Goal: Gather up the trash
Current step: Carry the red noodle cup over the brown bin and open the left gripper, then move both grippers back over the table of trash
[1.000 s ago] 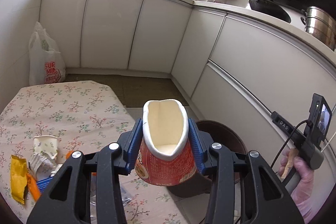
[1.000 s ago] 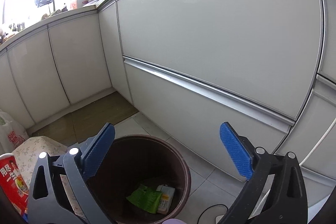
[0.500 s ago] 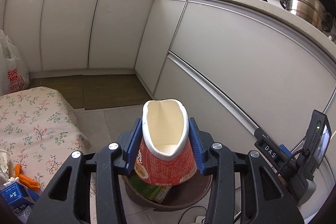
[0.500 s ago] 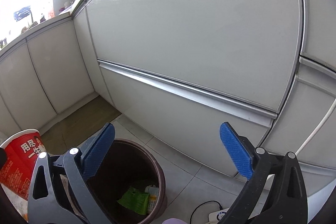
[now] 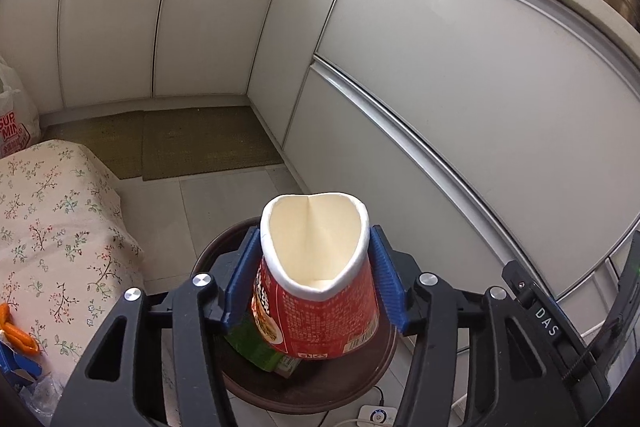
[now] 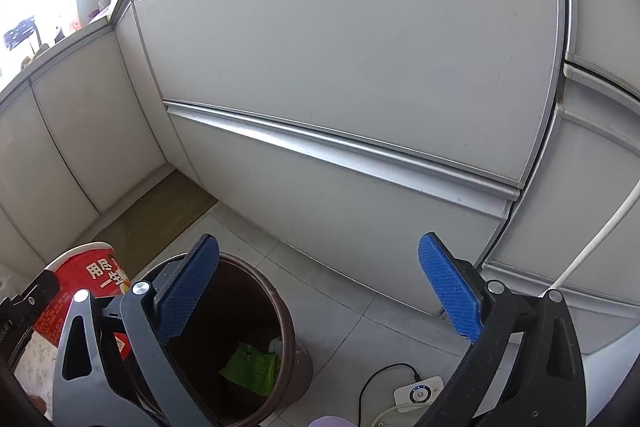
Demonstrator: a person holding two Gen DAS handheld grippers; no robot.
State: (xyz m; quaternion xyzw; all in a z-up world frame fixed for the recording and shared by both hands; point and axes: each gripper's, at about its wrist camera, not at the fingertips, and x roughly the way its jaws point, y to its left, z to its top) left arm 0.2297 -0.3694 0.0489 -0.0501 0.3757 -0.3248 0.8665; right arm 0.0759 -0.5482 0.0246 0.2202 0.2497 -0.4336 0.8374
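1. The left gripper (image 5: 314, 277) held the red noodle cup (image 5: 316, 291) above the brown bin (image 5: 304, 383); its jaws had just been opening, the cup between them.
2. The right gripper (image 6: 320, 293) stood wide apart, empty.
3. Next, I judged, the drop: jaws wider so the cup falls in.

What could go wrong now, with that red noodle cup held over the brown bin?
The left gripper has just been opening with the noodle cup between its pads. The cup hangs tilted, so it might clip the trash bin rim and tumble onto the tiles. A white device with cables lies beside the bin; leftovers could splash it.
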